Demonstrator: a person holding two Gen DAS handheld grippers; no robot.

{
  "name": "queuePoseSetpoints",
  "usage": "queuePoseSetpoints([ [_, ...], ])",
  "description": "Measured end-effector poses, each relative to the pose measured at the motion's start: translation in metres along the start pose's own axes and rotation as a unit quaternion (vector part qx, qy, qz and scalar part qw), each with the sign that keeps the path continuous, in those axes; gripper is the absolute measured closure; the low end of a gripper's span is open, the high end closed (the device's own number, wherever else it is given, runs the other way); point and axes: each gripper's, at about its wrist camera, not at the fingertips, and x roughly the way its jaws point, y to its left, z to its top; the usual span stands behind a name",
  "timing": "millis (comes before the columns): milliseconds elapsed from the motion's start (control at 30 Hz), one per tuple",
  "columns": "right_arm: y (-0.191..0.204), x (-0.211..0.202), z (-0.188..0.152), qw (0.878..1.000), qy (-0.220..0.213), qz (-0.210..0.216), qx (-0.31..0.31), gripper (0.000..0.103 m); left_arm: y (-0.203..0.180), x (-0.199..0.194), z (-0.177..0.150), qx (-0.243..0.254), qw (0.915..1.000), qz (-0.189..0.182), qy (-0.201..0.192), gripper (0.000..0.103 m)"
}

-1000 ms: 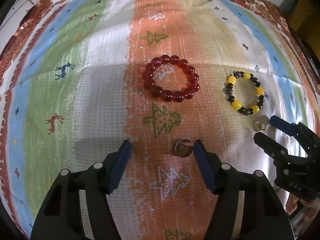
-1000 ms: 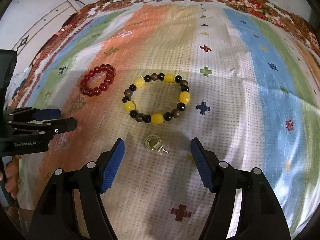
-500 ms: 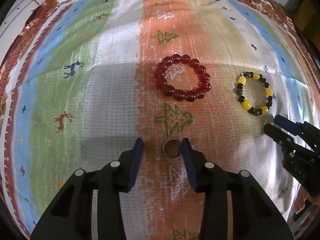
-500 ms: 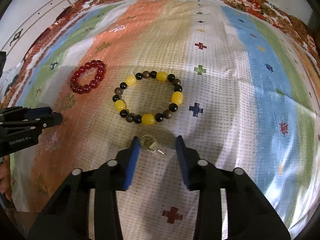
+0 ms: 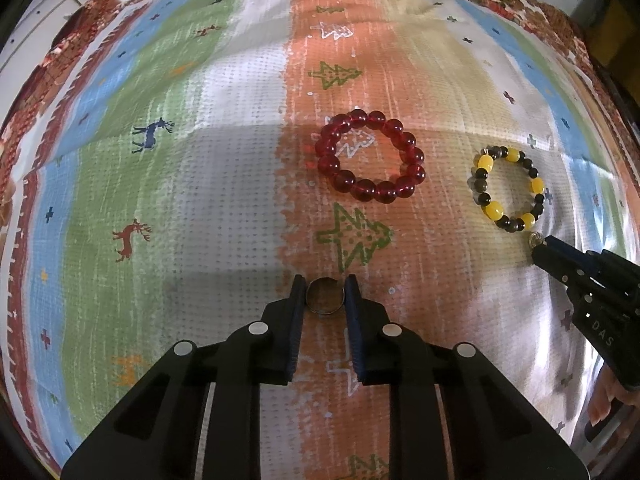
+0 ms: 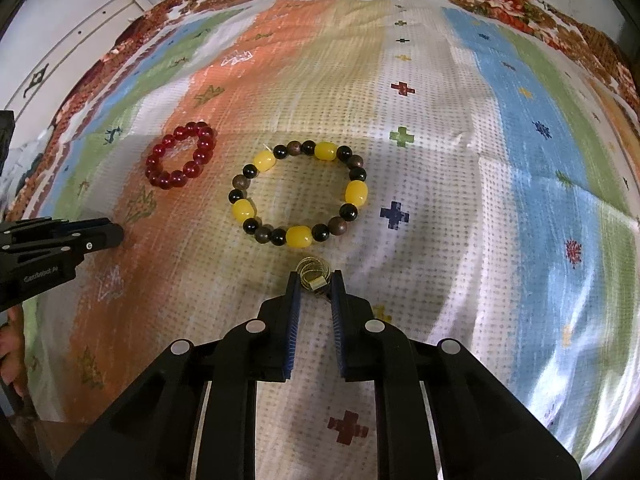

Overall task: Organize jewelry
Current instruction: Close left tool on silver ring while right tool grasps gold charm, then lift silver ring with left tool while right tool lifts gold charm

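My left gripper (image 5: 325, 286) is shut on a metal ring (image 5: 325, 300) that rests on the orange stripe of the cloth. My right gripper (image 6: 315, 280) is shut on a small gold coiled ring (image 6: 313, 271), just below the yellow-and-black bead bracelet (image 6: 298, 193). A red bead bracelet (image 5: 370, 156) lies beyond the left gripper, apart from it; it also shows in the right wrist view (image 6: 181, 155). The yellow-and-black bracelet shows at the right of the left wrist view (image 5: 508, 188), with the right gripper (image 5: 538, 246) just below it.
A striped cloth (image 5: 200, 200) with tree, deer and cross patterns covers the whole surface. A white panelled cabinet (image 6: 72, 56) stands past the cloth's far left edge. The left gripper shows at the left of the right wrist view (image 6: 116, 236).
Both grippers have closed from wide open. The left one now pinches the metal ring and the right one pinches the gold coiled ring. Both moved slightly forward.
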Motion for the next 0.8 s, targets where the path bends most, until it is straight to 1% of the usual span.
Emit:
queuePoseSetpoints([
  [200,0.002,-0.011,-0.005,1.0,-0.009,-0.007,-0.002,0.087,0.001,-0.007,-0.004,-0.004,1.0,0.0,-0.006,0.084],
  [433,-0.001,-0.033,-0.014,1.0,-0.019,0.01,0.009,0.087,0.002,-0.027,-0.014,-0.009,0.9996,-0.01,-0.024,0.084],
  [733,0.007,-0.051,-0.028,0.999,-0.035,-0.005,-0.003,0.087,-0.006,-0.045,-0.029,-0.005,0.999,-0.012,-0.043,0.084],
  [800,0.009,-0.057,-0.031,0.999,-0.038,-0.001,-0.002,0.087,-0.009,-0.05,-0.033,-0.004,0.9988,-0.012,-0.048,0.084],
])
